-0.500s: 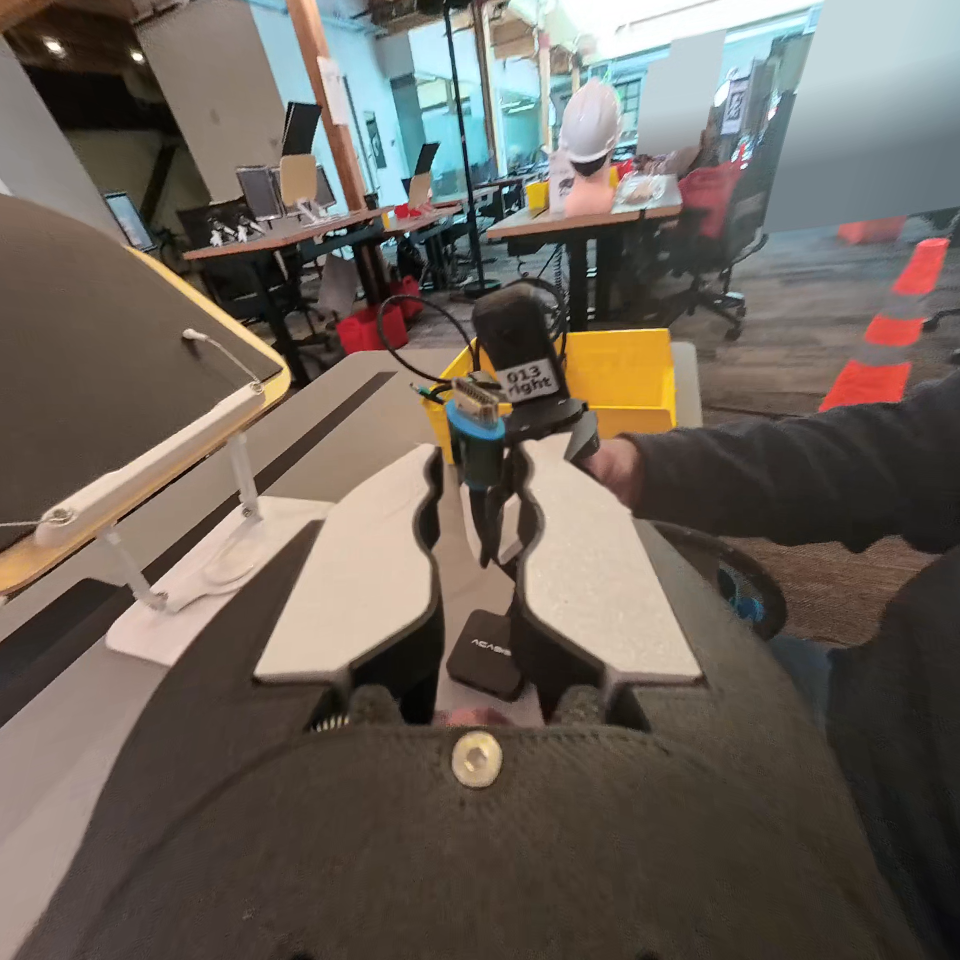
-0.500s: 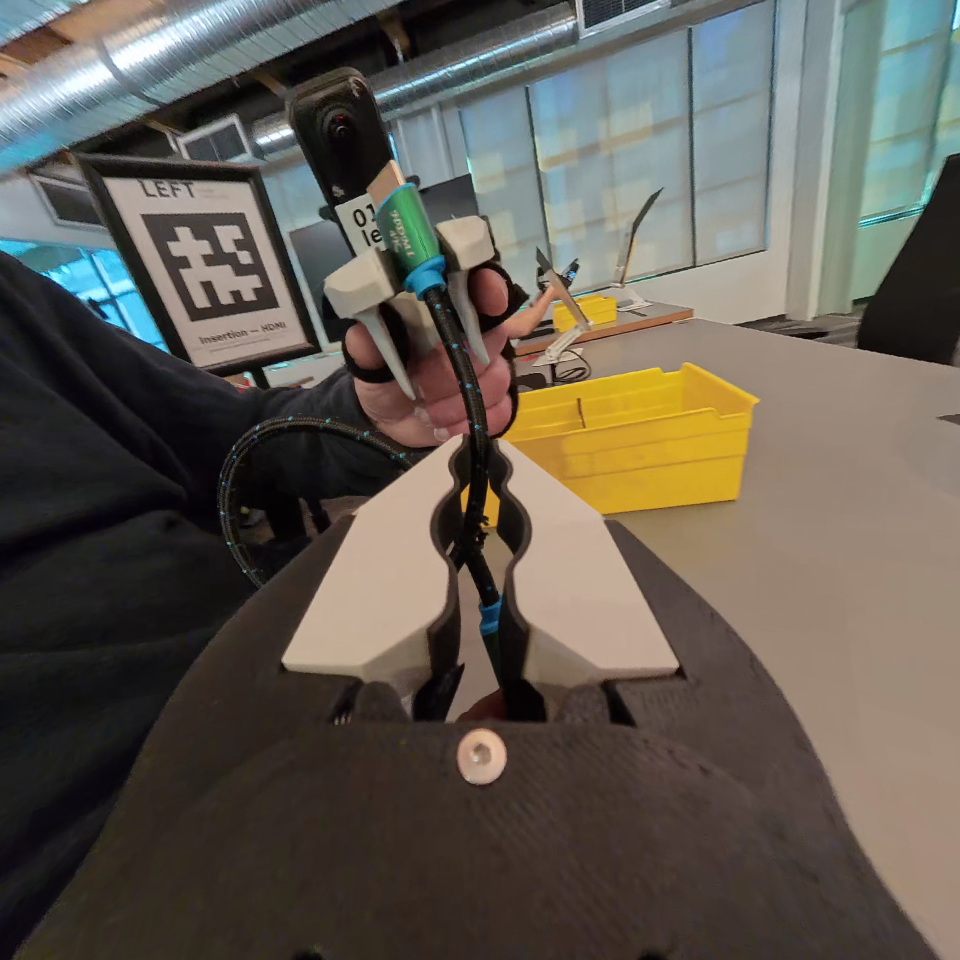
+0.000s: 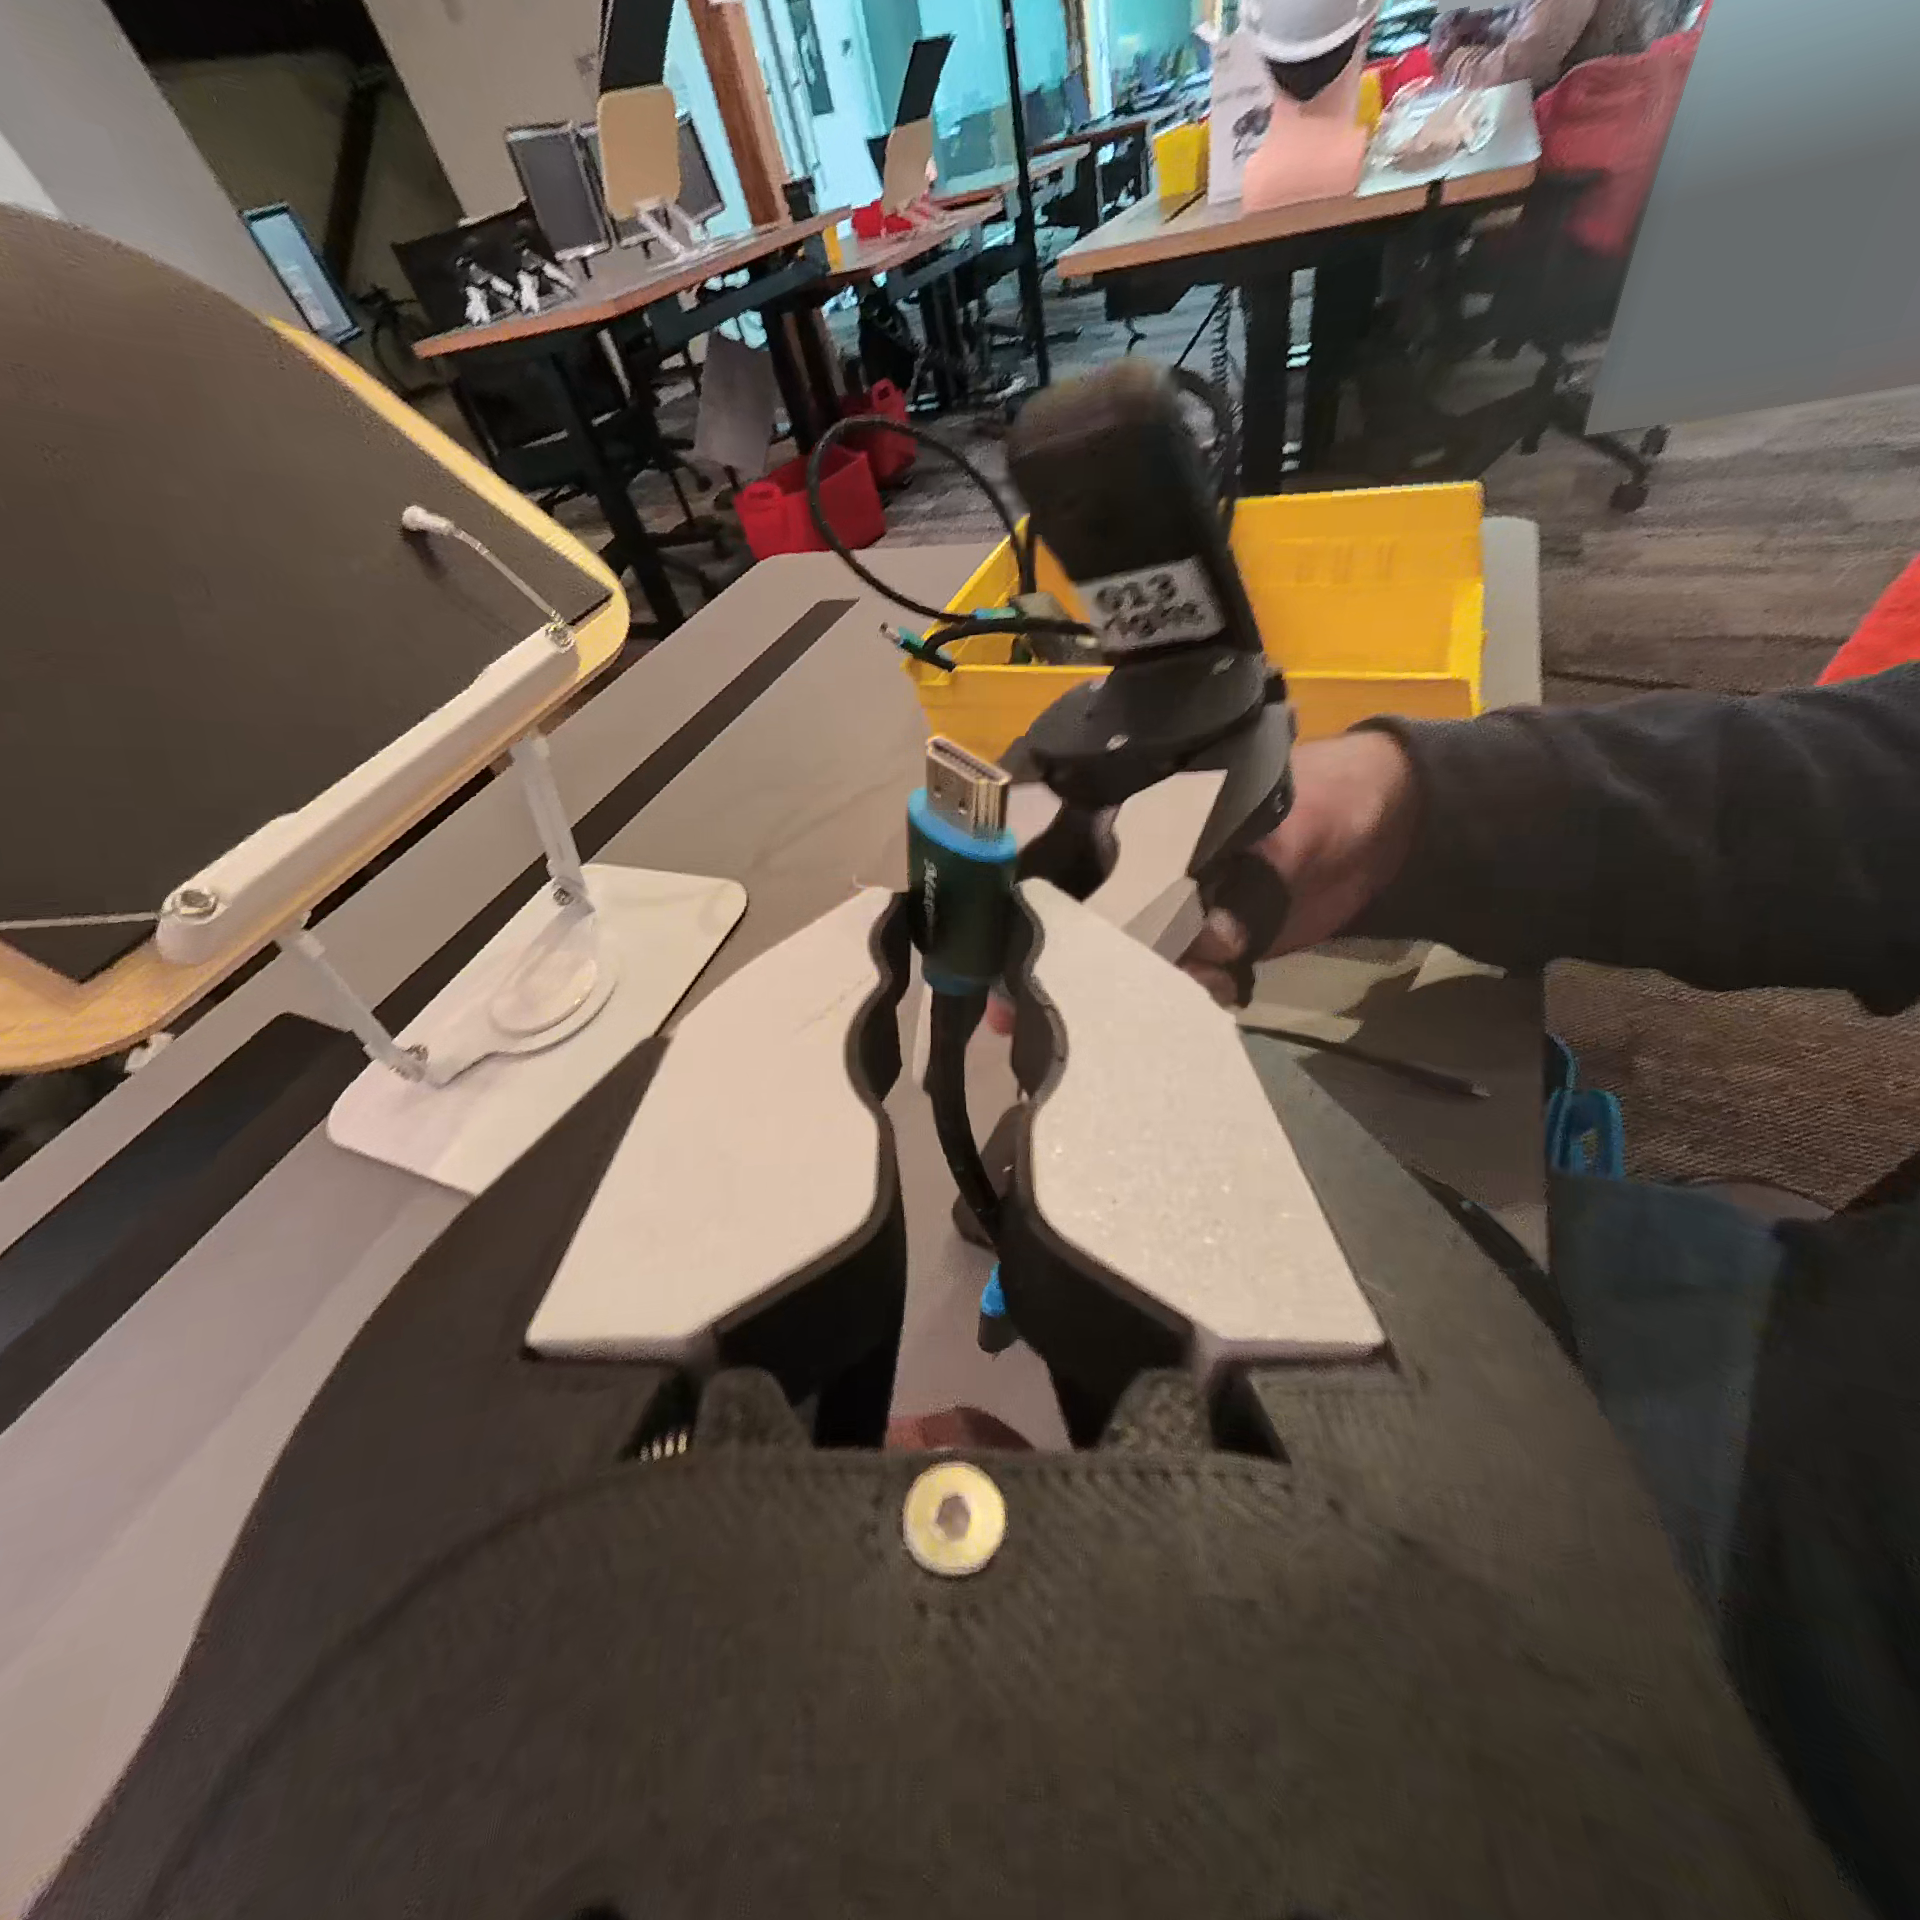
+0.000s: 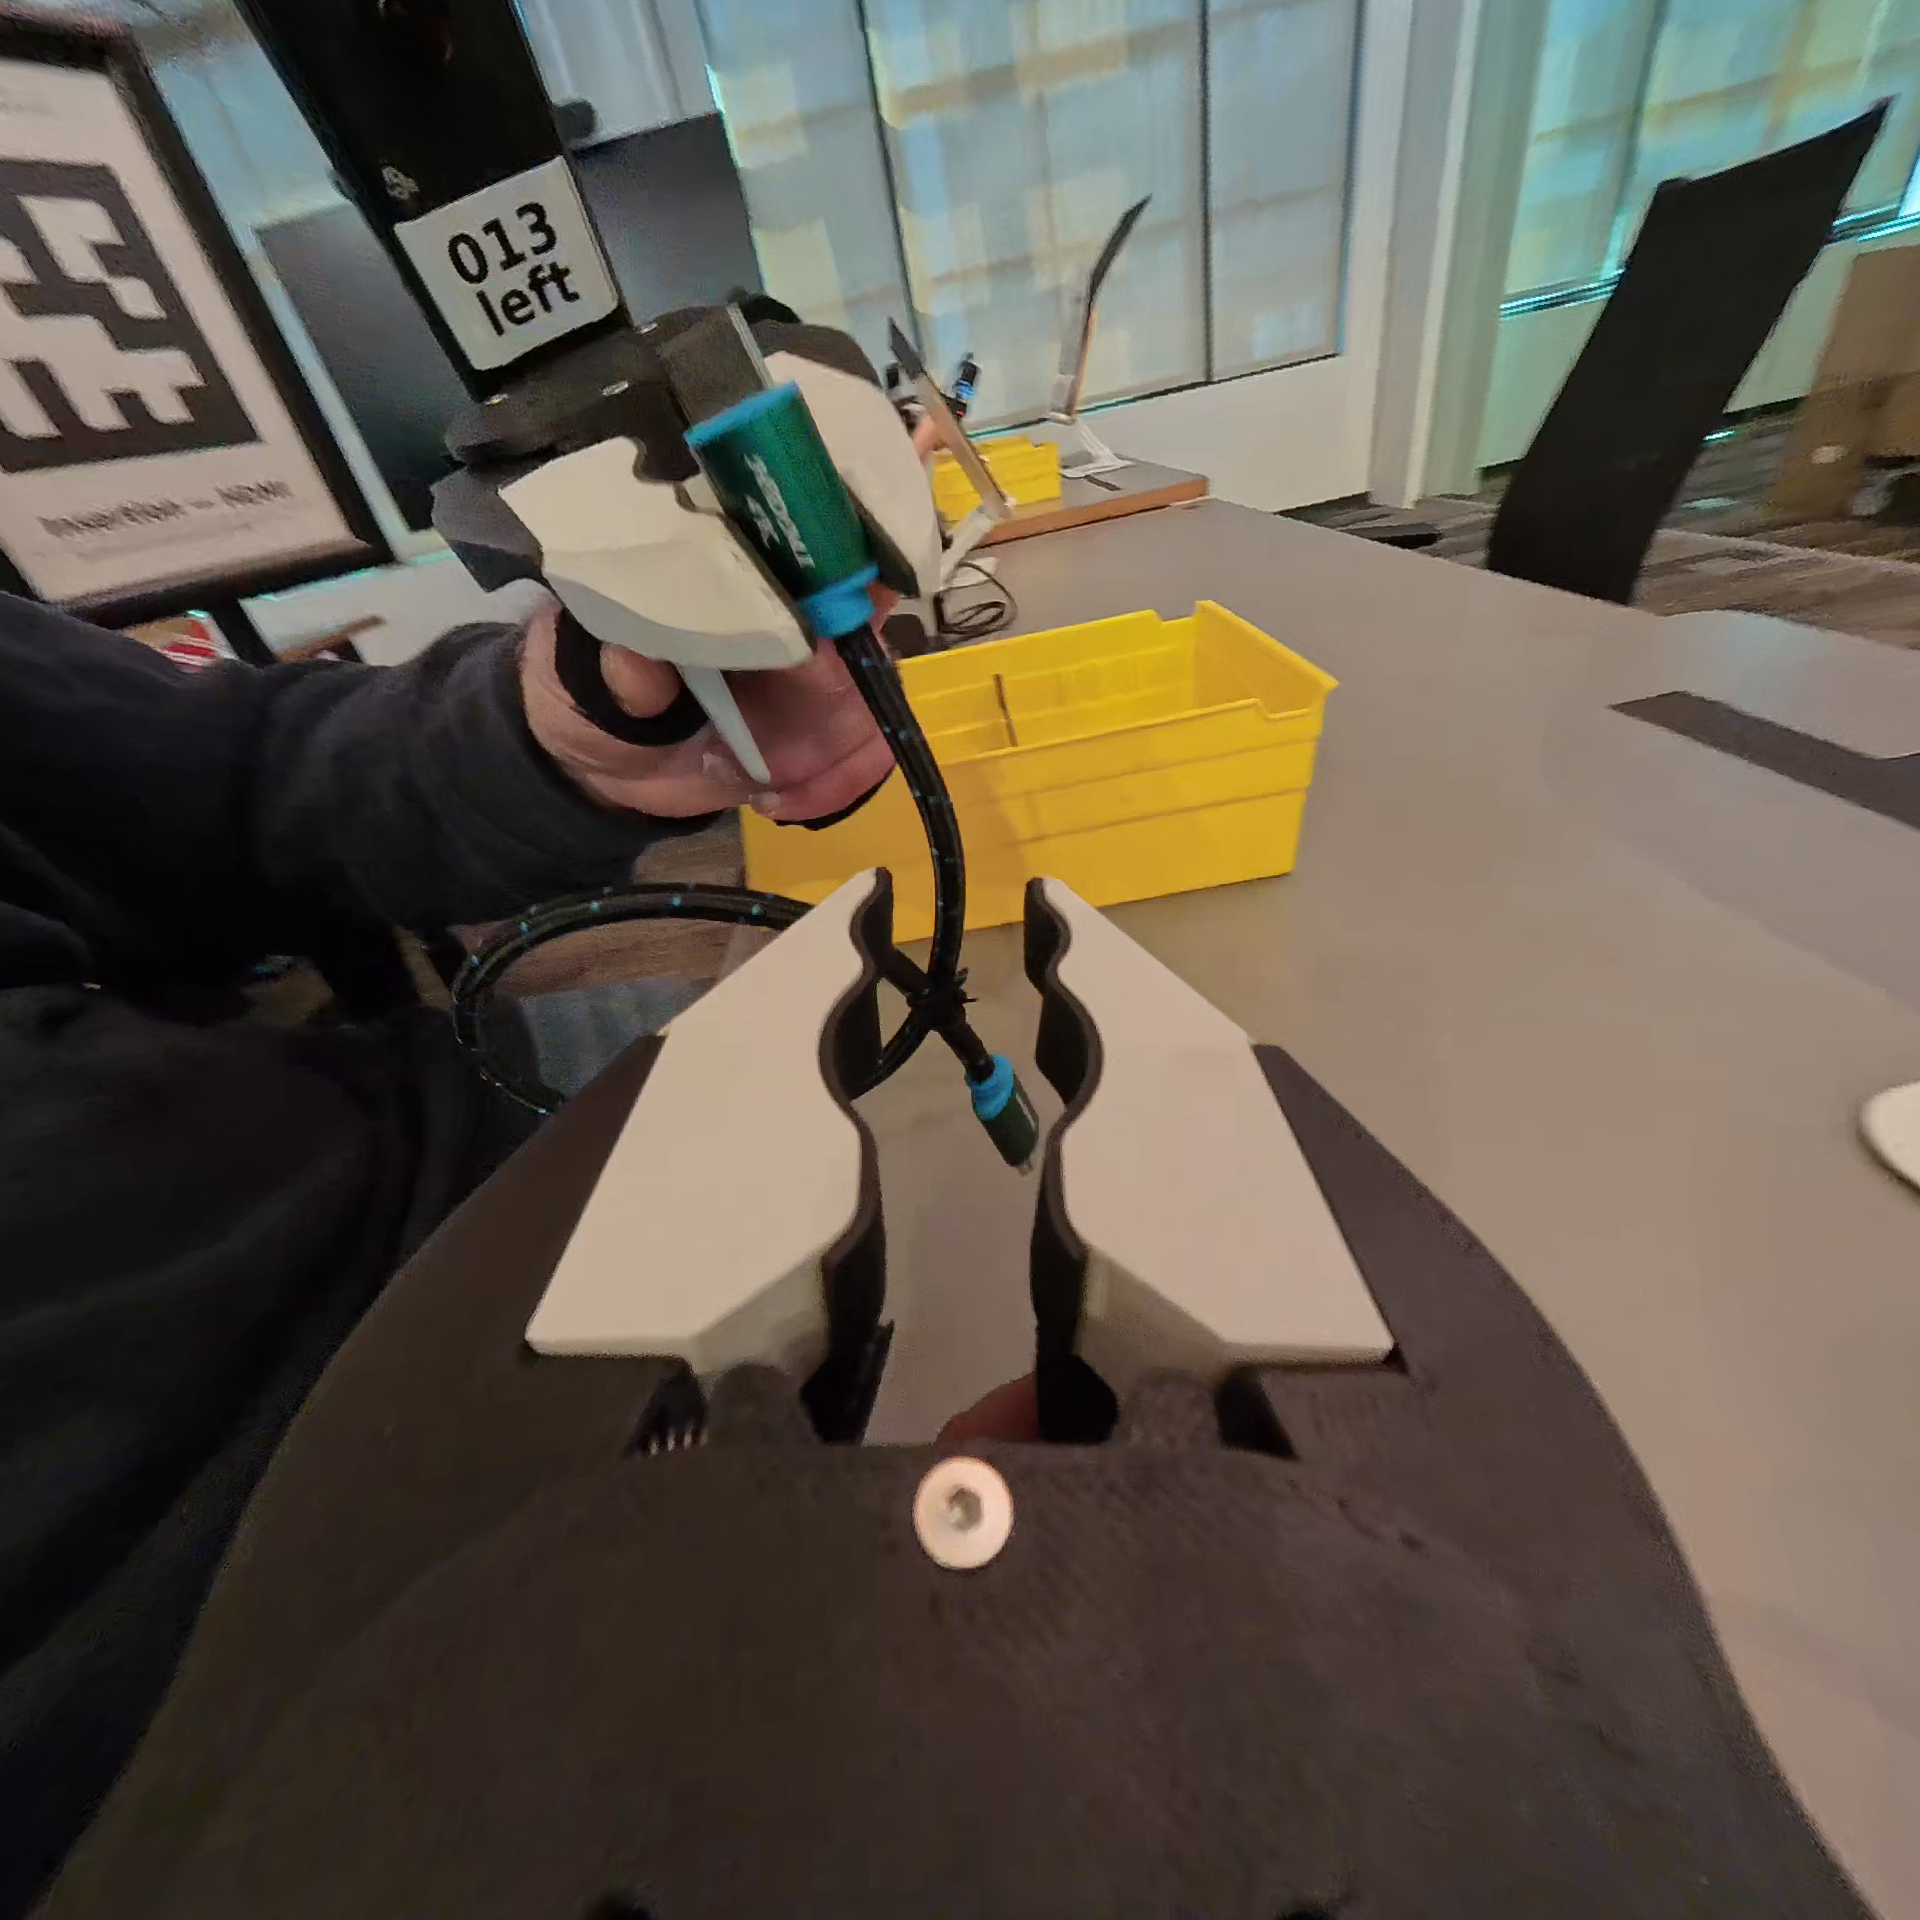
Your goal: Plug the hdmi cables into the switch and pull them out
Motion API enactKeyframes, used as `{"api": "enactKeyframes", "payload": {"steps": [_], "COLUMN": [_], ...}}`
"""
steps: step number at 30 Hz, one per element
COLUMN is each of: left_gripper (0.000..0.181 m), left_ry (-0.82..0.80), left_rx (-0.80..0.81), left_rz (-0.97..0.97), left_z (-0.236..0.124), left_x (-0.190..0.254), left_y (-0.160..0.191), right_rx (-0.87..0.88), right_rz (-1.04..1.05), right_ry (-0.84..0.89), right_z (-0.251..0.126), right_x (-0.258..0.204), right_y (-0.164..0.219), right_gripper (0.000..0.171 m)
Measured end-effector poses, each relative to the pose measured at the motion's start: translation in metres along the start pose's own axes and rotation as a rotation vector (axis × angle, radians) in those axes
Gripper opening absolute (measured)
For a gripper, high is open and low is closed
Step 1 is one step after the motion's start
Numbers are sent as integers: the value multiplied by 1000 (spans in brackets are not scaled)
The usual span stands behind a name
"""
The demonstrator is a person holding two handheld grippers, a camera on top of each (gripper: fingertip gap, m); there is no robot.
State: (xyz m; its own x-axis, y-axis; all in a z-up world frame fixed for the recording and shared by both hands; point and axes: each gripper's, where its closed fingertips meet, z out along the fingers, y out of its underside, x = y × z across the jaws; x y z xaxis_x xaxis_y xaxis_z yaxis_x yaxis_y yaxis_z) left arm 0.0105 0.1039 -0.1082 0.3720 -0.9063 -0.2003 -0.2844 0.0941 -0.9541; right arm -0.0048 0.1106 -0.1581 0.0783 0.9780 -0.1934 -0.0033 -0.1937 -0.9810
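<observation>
White sticker (image 3: pixel 1143 613) with print on black camera post (image 3: pixel 1101 468), left wrist view. Second sticker (image 4: pixel 509 265) likewise, right wrist view. Framed marker sign (image 4: pixel 104 343) with caption line. Lettering on green plug (image 4: pixel 784 509).

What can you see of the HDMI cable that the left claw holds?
The HDMI cable has a green metallic plug shell with blue bands and a bare metal tip pointing up. The left claw grips the shell. A black braided cord with blue flecks hangs down, loops, and ends in a second plug between the right claw's open fingers, untouched.
</observation>
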Motion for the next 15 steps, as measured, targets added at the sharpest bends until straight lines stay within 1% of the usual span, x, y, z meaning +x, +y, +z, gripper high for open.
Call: {"api": "enactKeyframes", "payload": {"steps": [4, 7, 10, 15], "left_gripper": [16, 16, 16, 16], "left_ry": [-45, -54, 7, 99], "left_rx": [-78, -168, -264, -326], "left_rz": [31, 75, 92, 81], "left_z": [1, 4, 7, 10], "left_x": [-9, -11, -4, 9], "left_y": [16, 31, 48, 60], "right_rx": [-25, -33, -95, -239], "right_rz": [-97, -187, -336, -596], "right_ry": [122, 185, 231, 215], "right_z": [-12, -20, -20, -7], "right_x": [12, 15, 13, -3], "right_y": [-11, -24, -29, -23], "right_gripper": [24, 23, 23, 23]}}
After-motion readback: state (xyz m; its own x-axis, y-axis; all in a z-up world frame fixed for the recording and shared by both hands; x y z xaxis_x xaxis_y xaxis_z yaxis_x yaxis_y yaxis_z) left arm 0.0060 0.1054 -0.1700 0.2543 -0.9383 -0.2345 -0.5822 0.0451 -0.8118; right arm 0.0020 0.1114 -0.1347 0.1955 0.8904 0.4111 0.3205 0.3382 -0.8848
